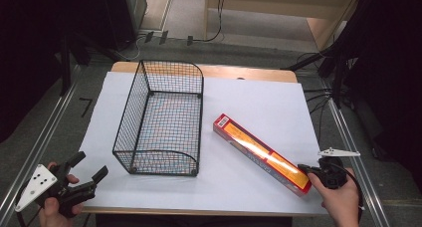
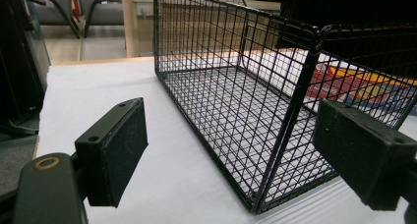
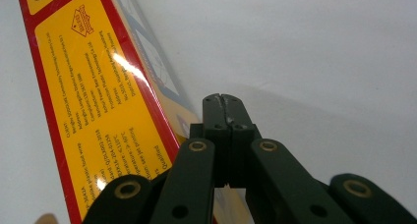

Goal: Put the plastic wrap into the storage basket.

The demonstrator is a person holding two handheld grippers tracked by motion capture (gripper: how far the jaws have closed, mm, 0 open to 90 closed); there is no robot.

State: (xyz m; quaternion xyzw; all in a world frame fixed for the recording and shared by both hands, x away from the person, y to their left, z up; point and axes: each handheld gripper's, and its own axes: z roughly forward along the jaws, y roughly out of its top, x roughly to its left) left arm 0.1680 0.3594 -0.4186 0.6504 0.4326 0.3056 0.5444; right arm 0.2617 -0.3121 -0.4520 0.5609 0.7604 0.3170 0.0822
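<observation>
The box (image 1: 263, 155) lies outside, right of the wire basket (image 1: 161, 120), not yet lifted; right gripper (image 1: 304, 169) pressed together beside it, left gripper (image 1: 89, 172) spread apart.

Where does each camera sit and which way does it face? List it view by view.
High view: above the table's near edge, looking forward and down; both hands show.
Left gripper view: on the left tongs, open, facing the black wire mesh basket.
Right gripper view: on the right tongs, shut, beside the long red and yellow box.
Shared: the box also shows in the high view.
</observation>
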